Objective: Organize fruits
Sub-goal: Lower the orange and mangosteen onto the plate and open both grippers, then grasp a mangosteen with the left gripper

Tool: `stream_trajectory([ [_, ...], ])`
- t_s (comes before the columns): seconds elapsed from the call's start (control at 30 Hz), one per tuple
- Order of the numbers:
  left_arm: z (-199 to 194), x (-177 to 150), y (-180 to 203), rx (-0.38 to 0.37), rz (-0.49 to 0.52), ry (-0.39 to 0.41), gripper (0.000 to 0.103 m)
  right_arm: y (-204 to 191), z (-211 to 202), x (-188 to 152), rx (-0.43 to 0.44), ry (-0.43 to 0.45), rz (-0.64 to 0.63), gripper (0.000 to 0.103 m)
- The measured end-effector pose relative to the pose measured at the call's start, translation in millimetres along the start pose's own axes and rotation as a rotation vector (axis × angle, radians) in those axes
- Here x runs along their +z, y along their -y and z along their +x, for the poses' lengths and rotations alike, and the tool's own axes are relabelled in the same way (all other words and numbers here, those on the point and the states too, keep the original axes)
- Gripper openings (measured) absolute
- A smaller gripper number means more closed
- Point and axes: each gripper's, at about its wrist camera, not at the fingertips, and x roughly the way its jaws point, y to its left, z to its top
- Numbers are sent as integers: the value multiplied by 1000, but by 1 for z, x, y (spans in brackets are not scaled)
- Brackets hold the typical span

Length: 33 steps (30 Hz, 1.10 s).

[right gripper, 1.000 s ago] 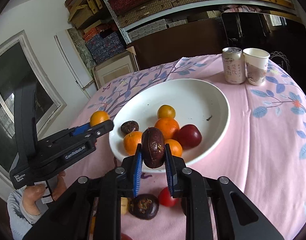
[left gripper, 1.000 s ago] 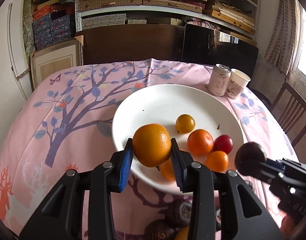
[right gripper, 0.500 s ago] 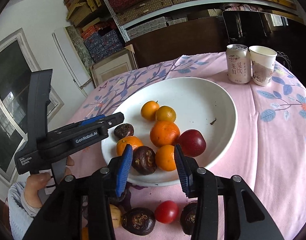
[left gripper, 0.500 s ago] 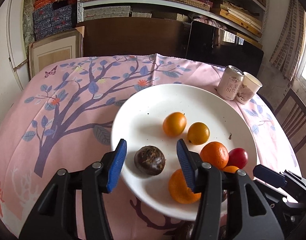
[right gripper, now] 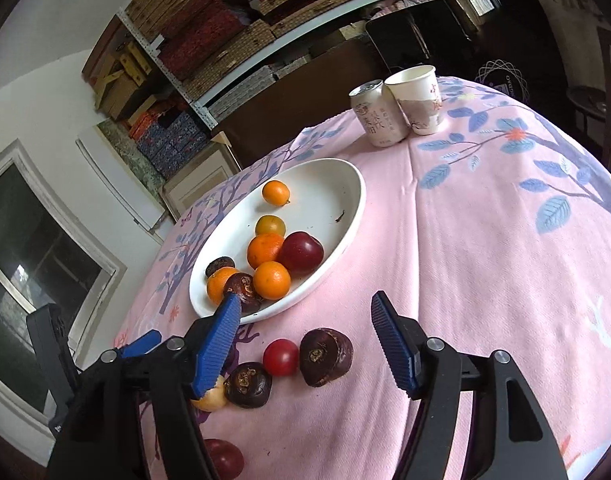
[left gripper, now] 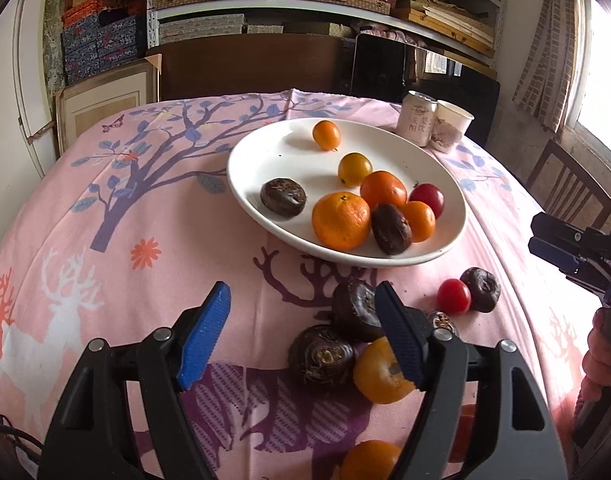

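A white plate (left gripper: 445, 240) (right gripper: 345, 236) holds several oranges, two dark wrinkled fruits and a red plum (right gripper: 301, 254). The big orange (left gripper: 340, 221) and a dark fruit (left gripper: 391, 229) lie at its near rim. Loose fruit lies on the pink cloth in front: dark fruits (left gripper: 355, 312) (right gripper: 325, 356), a red tomato (left gripper: 453, 296) (right gripper: 280, 357) and an orange fruit (left gripper: 379, 372). My left gripper (left gripper: 301, 336) is open and empty above the cloth, beside the loose pile. My right gripper (right gripper: 305, 344) is open and empty above the tomato and dark fruit.
A drink can (left gripper: 419, 124) (right gripper: 379, 118) and a paper cup (left gripper: 451, 126) (right gripper: 419, 98) stand behind the plate. Shelves with boxes fill the back wall. A wooden chair (left gripper: 565, 188) stands at the right of the table.
Both grippers opened, leaving the big orange and a dark fruit on the plate, then drew back toward the loose fruit on the cloth.
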Motion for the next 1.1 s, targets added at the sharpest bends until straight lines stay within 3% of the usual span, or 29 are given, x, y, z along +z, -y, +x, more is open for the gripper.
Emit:
stream_trajectory([
  [0.2,19,-3,23,4,74,-62,72,1,3,2,3,-12,9,71],
  [0.3,29,-3,28,44,106,-76,74,-1,2,2,2,-15,4,73],
  [0.33,32,-1,27,49,104,-82,74,-1,1,2,0,-14,2,74],
  [0.43,36,1,16,77,92,-95,87,-1,1,1,-3,-13,3,75],
  [0.5,30,0,5,156,92,-77,89,-1,0,1,-6,-12,5,75],
  [0.57,22,-3,-11,180,57,-76,89,0,-2,2,-5,-8,9,75],
  [0.73,12,-7,-40,164,-48,-71,81,0,-4,3,-1,-1,9,75],
  [0.83,8,-6,-27,141,-3,-35,81,0,-5,3,-2,1,8,75],
  [0.97,16,-6,-6,170,85,-30,81,-1,-4,2,-7,-1,6,75],
  [1.1,22,-2,0,138,89,-39,81,-1,-3,2,-13,-4,3,75],
])
